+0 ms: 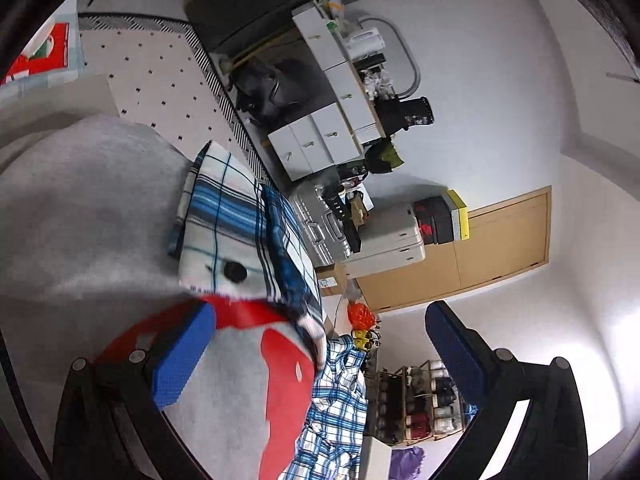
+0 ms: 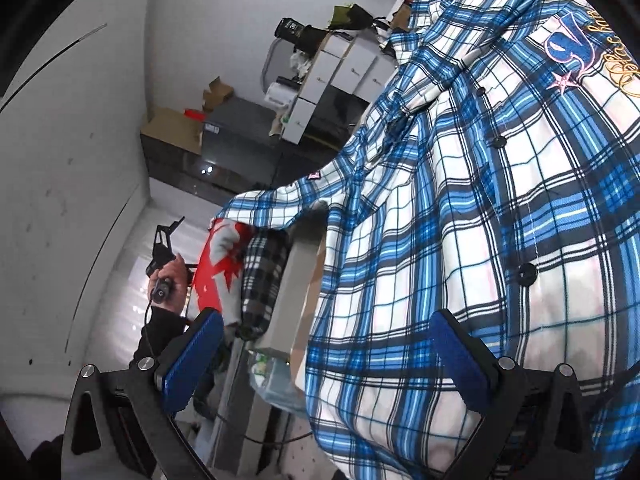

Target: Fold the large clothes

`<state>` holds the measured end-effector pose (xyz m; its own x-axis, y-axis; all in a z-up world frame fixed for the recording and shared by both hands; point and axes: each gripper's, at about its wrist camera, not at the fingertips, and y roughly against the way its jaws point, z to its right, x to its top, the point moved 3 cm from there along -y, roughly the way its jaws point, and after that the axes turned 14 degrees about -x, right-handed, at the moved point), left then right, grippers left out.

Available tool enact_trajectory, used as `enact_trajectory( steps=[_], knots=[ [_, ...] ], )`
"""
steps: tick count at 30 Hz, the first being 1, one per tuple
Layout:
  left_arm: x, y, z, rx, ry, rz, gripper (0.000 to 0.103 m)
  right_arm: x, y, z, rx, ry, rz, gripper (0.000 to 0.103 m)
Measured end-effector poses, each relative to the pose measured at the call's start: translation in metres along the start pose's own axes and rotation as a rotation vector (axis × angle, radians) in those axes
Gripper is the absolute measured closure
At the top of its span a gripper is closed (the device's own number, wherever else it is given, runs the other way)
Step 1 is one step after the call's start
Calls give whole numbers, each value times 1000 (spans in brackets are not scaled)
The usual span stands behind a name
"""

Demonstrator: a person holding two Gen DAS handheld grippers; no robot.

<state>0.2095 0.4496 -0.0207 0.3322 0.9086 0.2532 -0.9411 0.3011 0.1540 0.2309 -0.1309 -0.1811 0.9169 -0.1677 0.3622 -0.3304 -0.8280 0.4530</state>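
A blue-and-white plaid shirt (image 2: 460,208) with dark buttons and an embroidered chest logo fills the right wrist view. My right gripper (image 2: 326,356) stands open against it, its right pad (image 2: 460,356) over the cloth. In the left wrist view a folded part of the plaid shirt (image 1: 224,208) lies on a grey garment (image 1: 80,200) with red patches (image 1: 288,380). My left gripper (image 1: 320,354) is open just above that grey and red cloth. A hand (image 2: 168,284) holds the left gripper (image 2: 164,240) far off beside the red-and-white cloth (image 2: 224,264).
White drawer units (image 1: 320,136), a silver suitcase (image 1: 320,220) and a wooden door (image 1: 480,248) stand beyond the clothes. A shoe rack (image 1: 420,404) is close by. A dotted rug (image 1: 160,68) covers the floor. Cardboard boxes (image 2: 176,128) sit on a dark cabinet.
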Motion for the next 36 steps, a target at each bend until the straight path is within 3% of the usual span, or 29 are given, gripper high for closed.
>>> enact_trajectory(
  steps=[5,10,14,16,18,19,22,23,26,31,36],
  knots=[
    [11,-5,5,94,-28,6,1,-1,-9,-6,-2,3,-14,0],
    [11,-3,-3,109,10,49,1,-6,-15,-21,-25,63,-9,0],
    [7,-5,4,169,-11,69,2,-9,-16,-29,-22,94,-14,0],
    [5,-6,6,229,-21,80,9,-10,-13,-30,-13,96,-6,0],
    [3,-9,6,352,-52,83,42,-10,-13,-33,-8,96,3,0],
    [0,-9,7,406,-69,80,50,-11,-14,-34,-11,96,6,0],
    [-3,-2,6,372,-63,101,80,-15,-15,-34,-12,104,-12,0],
    [-3,0,4,358,-50,102,95,-16,-16,-34,-12,106,-17,0],
    [-2,5,9,323,-74,111,99,-21,-14,-34,1,115,-30,0],
    [-8,1,62,289,-293,129,101,-25,-10,-38,46,98,-43,0],
    [-22,-8,101,319,-437,122,102,-26,-1,-39,58,106,-18,0]
  ],
)
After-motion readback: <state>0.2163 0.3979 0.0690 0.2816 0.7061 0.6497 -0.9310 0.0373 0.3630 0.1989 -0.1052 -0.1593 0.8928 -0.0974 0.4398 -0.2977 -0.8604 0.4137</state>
